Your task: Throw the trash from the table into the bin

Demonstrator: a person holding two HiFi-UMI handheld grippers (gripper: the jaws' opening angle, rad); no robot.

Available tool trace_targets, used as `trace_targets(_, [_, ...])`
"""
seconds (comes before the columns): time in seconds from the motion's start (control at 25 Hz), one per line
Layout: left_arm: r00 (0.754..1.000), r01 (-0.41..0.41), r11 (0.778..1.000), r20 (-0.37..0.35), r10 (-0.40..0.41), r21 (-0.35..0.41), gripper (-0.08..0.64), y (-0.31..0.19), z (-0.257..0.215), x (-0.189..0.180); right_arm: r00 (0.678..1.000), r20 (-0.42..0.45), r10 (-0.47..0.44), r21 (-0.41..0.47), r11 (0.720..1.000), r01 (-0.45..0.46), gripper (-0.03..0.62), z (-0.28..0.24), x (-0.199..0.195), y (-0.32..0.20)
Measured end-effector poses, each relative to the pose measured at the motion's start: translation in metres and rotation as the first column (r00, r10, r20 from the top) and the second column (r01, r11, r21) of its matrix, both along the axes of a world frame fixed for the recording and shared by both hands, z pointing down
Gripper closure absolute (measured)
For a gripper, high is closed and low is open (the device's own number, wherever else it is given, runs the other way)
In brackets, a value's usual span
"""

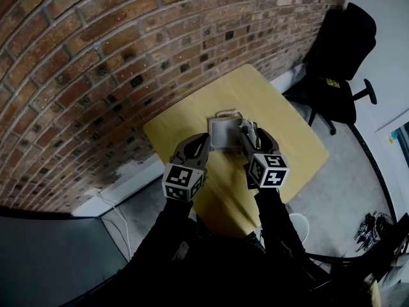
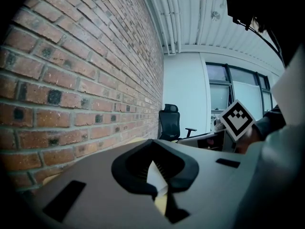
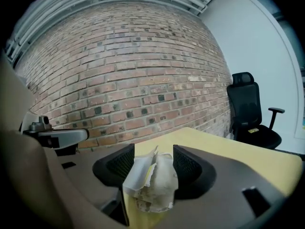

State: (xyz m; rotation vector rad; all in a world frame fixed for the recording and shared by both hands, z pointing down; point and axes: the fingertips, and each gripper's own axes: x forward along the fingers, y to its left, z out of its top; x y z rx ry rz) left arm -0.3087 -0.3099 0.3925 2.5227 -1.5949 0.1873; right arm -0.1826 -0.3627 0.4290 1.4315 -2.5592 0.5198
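A crumpled white paper wad (image 3: 152, 185) lies on the yellow table (image 1: 291, 130) between the wide-apart jaws of my right gripper (image 3: 152, 163); the pads do not clearly press on it. In the head view the right gripper (image 1: 246, 132) reaches the right edge of a flat grey-white packet (image 1: 223, 133). My left gripper (image 1: 206, 141) is at the packet's left edge. In the left gripper view the left gripper (image 2: 156, 175) shows only a narrow gap with white paper (image 2: 155, 181) in it; a grip is unclear. No bin is in view.
A brick wall (image 1: 96, 56) runs along the table's far side. A black office chair (image 1: 339, 62) stands beyond the table's right corner. On the floor beside the person's right arm is a white round thing (image 1: 298, 226), with cables (image 1: 367, 229) further right.
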Motion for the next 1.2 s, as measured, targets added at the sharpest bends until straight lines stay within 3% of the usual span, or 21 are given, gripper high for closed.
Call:
trace_targets(0.44, [1.0,0.026,1.0,0.01,-0.026,-0.016,0.554,-0.003,0.01,-0.005,0.997,-0.002,-0.075,-0.166,0.983,0.074,0.341,0.042,-0.014,-0.003])
trace_targets(0.8, [0.999,0.041,0.999,0.023,-0.04,-0.034,0.554,-0.001,0.016,-0.012,0.992,-0.011,-0.124,-0.205,0.971,0.119,0.352,0.05,-0.029,-0.002])
trace_targets(0.96, [0.999,0.042,0.998,0.026,-0.041,-0.038,0.554,-0.001,0.017,-0.014,0.995,-0.019,-0.102,-0.213,0.972,0.096,0.516,0.05,-0.029,0.001])
trace_targets(1.2, [0.999,0.047,0.998,0.022,-0.046,-0.034,0.554,0.001,0.017,-0.019,0.995,-0.004,-0.1,-0.181,0.979,0.097,0.577,0.048,-0.029,0.001])
